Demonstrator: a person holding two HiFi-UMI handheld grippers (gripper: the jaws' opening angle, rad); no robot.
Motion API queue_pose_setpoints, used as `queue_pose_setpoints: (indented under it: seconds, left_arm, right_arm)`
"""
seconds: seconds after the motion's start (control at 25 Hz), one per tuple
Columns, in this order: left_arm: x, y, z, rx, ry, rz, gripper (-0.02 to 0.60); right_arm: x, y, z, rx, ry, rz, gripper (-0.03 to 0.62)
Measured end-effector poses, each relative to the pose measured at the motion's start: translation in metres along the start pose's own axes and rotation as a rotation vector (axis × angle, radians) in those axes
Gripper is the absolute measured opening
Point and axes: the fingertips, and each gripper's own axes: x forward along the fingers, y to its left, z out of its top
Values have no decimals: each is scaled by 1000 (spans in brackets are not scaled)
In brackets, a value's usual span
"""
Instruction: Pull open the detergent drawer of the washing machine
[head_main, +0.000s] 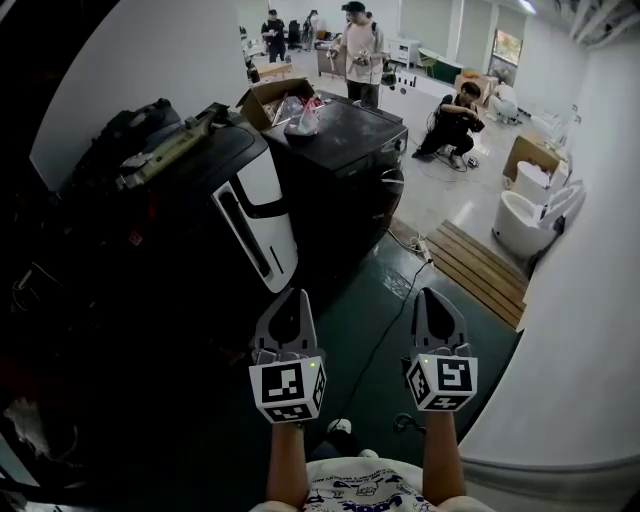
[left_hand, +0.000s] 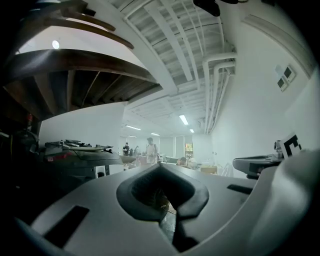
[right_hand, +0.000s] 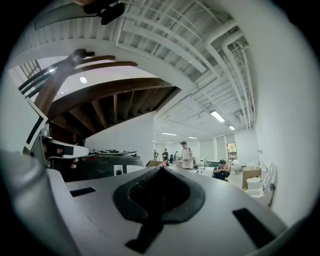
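Observation:
The washing machine (head_main: 190, 190) is a dark, cluttered appliance at the left of the head view, with a white front panel (head_main: 256, 216) facing me. I cannot make out its detergent drawer. My left gripper (head_main: 296, 294) and right gripper (head_main: 431, 292) are held level side by side above the dark green floor, short of the machine and touching nothing. Both are shut and hold nothing. The left gripper view looks past the closed left gripper (left_hand: 160, 168) to the machine (left_hand: 75, 152) at the left. In the right gripper view the right gripper (right_hand: 161, 169) is also closed, with the machine (right_hand: 102, 161) left of it.
A second black machine (head_main: 340, 135) stands behind the first, an open cardboard box (head_main: 272, 98) on top. A cable (head_main: 398, 300) runs across the floor between the grippers. A wooden pallet (head_main: 482, 265) and white fixtures (head_main: 525, 215) lie right. One person crouches (head_main: 452, 120) and others stand far back.

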Motion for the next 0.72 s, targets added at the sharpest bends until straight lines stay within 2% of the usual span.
queue_pose_setpoints:
  seconds: [0.28,0.6,0.72]
  left_arm:
    - [26,13,-7,-2,7,-21,14]
    - [51,31,-22,-5,32,-45,14]
    - [59,35,-29,-4,47,-54,14]
  right_arm:
    - [27,5,-13,34,12,-2,15]
    - [55,27,-30,0,50,39,212]
    - [61,32,-36,-4,66,54,229]
